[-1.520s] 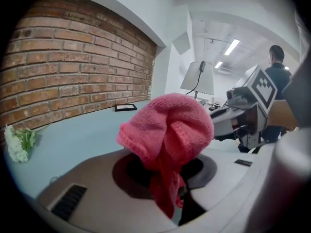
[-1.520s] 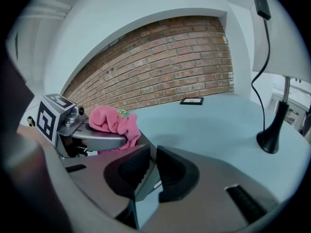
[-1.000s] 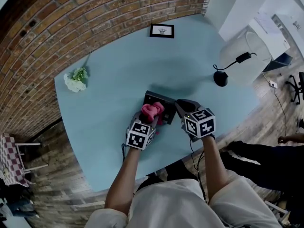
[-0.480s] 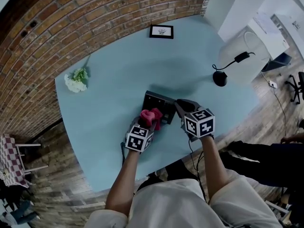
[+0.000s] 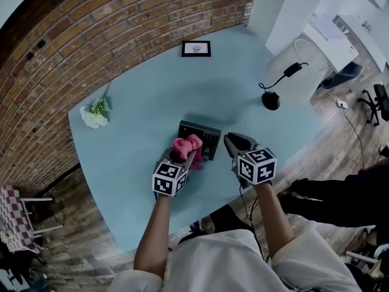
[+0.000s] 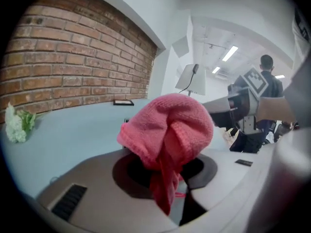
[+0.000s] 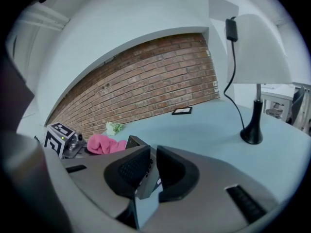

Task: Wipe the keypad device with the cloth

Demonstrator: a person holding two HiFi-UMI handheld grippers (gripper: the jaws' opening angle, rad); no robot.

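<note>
subject: keypad device, dark, lying flat near the counter's front edge.

left gripper: jaws clamped on a bunched pink cloth, which bulges out past the jaw tips. in the head view the cloth covers the device's 7 o'clock corner.

right gripper: at 3 o'clock of the device, jaws nearly together, pinching the device's edge between the 2 pads.

other items on the counter, all well apart from the device: white flowers at 10 o'clock, 1 small framed picture at 12 o'clock, black lamp base at 2 o'clock.
</note>
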